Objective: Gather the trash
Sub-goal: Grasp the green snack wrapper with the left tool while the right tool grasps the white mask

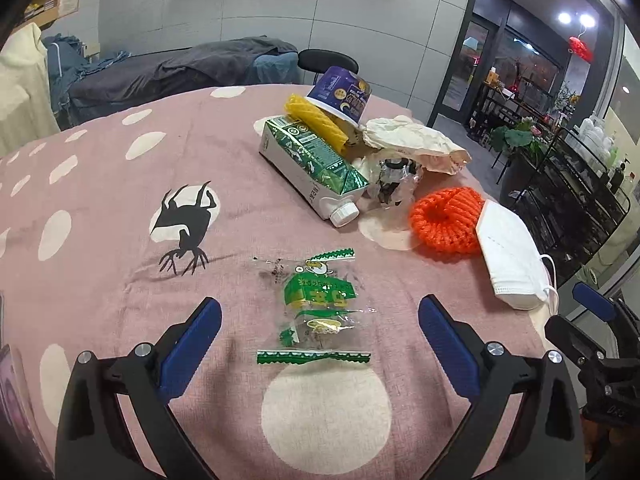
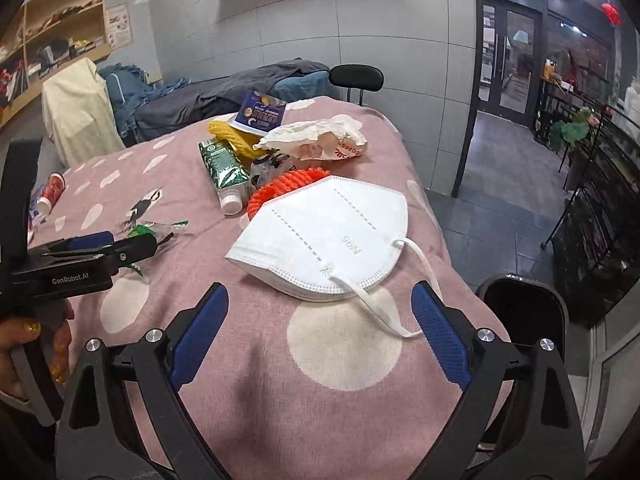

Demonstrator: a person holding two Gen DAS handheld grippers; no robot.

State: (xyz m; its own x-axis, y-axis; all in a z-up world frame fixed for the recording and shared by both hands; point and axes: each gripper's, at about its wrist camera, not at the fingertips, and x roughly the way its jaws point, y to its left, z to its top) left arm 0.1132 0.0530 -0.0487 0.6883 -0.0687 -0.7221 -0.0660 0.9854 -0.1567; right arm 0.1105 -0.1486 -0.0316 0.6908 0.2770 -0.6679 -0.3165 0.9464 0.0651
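A clear and green snack wrapper (image 1: pixel 316 308) lies flat on the pink dotted tablecloth (image 1: pixel 100 184). My left gripper (image 1: pixel 320 314) is open just above it, with one finger on each side of the wrapper. A white folded face mask (image 2: pixel 324 236) lies near the table's right edge, also in the left wrist view (image 1: pixel 508 256). My right gripper (image 2: pixel 320 300) is open and empty just in front of the mask, over its ear loop. Behind lie a green milk carton (image 1: pixel 312 164), an orange net (image 1: pixel 444 220), a yellow net (image 1: pixel 316 120), a purple cup (image 1: pixel 344 94) and a crumpled paper bag (image 1: pixel 416 140).
A dark bin (image 2: pixel 524 312) stands on the floor beside the table's right edge. A red can (image 2: pixel 50 194) lies at the table's far left. A black chair (image 2: pixel 356 78) stands behind the table. Plant racks (image 2: pixel 592 184) line the right side.
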